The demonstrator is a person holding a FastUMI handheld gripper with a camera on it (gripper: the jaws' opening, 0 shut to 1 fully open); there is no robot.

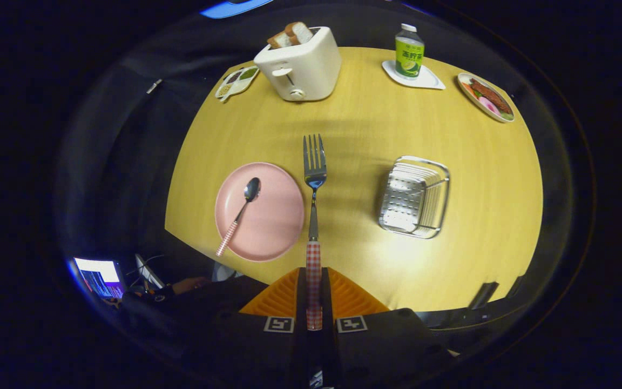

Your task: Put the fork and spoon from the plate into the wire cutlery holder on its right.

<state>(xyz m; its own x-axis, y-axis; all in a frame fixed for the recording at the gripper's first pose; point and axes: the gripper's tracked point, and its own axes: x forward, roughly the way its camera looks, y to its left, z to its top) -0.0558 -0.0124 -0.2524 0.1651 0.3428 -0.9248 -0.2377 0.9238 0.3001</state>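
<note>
My gripper (pixel 313 281) is shut on the fork (pixel 314 178), both fingers pressing its red-checked handle. The fork points straight ahead with its tines up, held high above the yellow table (pixel 354 135). Left of the fork lies the pink plate (pixel 273 221), and the spoon (pixel 242 210) rests on it with its checked handle toward the plate's near-left rim. The wire cutlery holder (pixel 414 197), a metal basket with a perforated floor, stands on the table right of the fork and holds nothing.
At the table's far side stand a white toaster (pixel 300 62) with bread, a small condiment dish (pixel 237 82), a green-labelled bottle (pixel 409 51) on a white coaster, and a plate of food (pixel 486 97). A person's hand (pixel 189 283) and a laptop (pixel 100 275) sit beyond the near-left edge.
</note>
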